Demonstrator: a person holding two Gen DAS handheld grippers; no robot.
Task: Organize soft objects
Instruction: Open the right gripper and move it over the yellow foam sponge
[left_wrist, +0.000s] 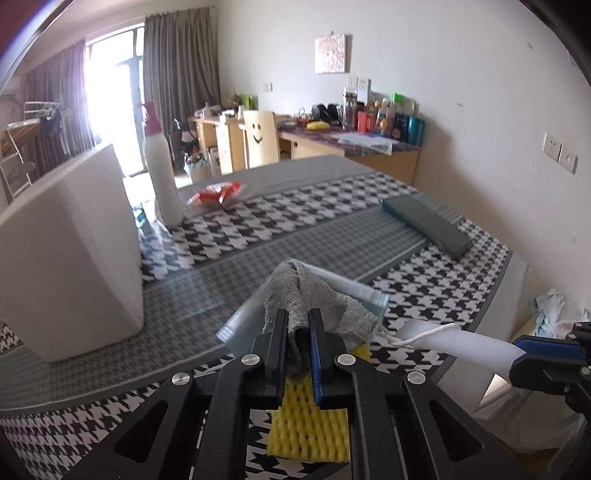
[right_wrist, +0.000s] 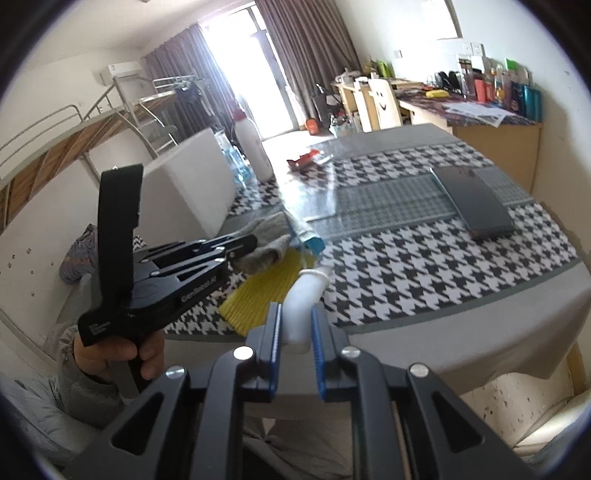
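My left gripper (left_wrist: 297, 317) is shut on a grey knitted cloth (left_wrist: 317, 299), lifted a little above the table; it also shows in the right wrist view (right_wrist: 266, 240). Under it lie a yellow foam net (left_wrist: 308, 424) and a pale blue face mask (left_wrist: 354, 288). My right gripper (right_wrist: 297, 314) is shut on a white face mask (right_wrist: 304, 299) at the table's near edge; the mask also shows in the left wrist view (left_wrist: 461, 341), stretched toward the right gripper (left_wrist: 546, 354).
A white box (left_wrist: 70, 258) stands at the left, a white bottle (left_wrist: 162, 177) behind it. A red snack packet (left_wrist: 218, 194) lies further back. A dark green flat case (left_wrist: 428, 225) lies at the right. The houndstooth tablecloth (left_wrist: 258, 225) covers the table.
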